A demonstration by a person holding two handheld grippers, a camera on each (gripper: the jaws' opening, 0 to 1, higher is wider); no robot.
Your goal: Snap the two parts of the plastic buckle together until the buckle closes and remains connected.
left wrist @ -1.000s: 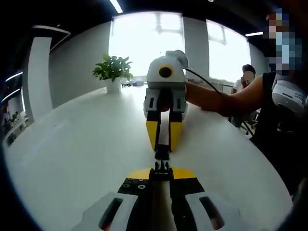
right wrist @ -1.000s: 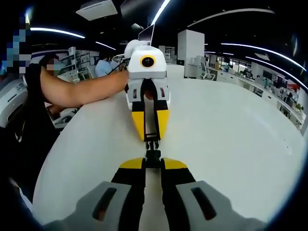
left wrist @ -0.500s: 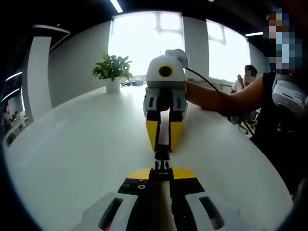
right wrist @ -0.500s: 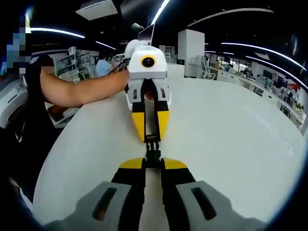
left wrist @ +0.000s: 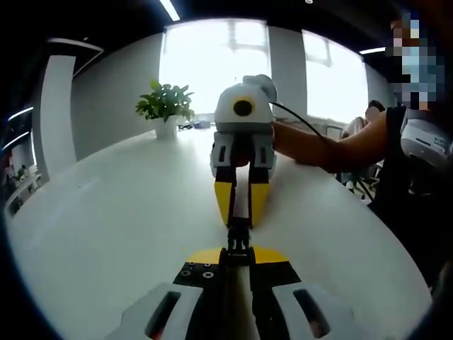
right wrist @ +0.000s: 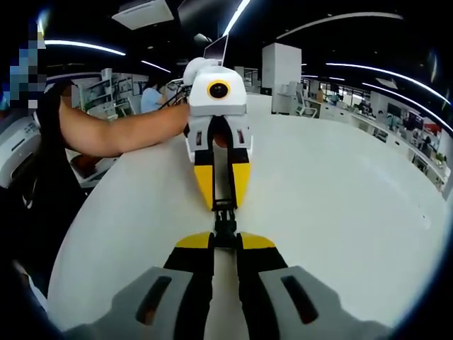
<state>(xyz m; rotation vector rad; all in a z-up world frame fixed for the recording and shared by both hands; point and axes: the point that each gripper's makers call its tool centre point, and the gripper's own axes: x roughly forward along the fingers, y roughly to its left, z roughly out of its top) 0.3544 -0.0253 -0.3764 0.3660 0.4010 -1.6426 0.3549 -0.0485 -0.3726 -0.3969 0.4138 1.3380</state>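
Over a white table (left wrist: pixel 113 212), two yellow-tipped grippers face each other tip to tip. At the bottom of the left gripper view, my left gripper (left wrist: pixel 238 253) is shut on one black buckle half (left wrist: pixel 238 245). Opposite it, my right gripper (left wrist: pixel 239 221) is shut on the other half (left wrist: pixel 238 229). In the right gripper view, the right gripper (right wrist: pixel 225 241) holds its half (right wrist: pixel 225 230), and the left gripper (right wrist: pixel 224 205) holds the facing half (right wrist: pixel 224 211). The two halves meet with no gap showing. I cannot tell whether they are latched.
A potted plant (left wrist: pixel 165 106) stands at the table's far edge. A person's forearm (left wrist: pixel 333 145) reaches in from the right in the left gripper view, and the other forearm (right wrist: pixel 120 131) comes in from the left in the right gripper view. Office desks lie behind.
The two grippers have moved slightly toward each other. The small gap between the buckle halves has closed.
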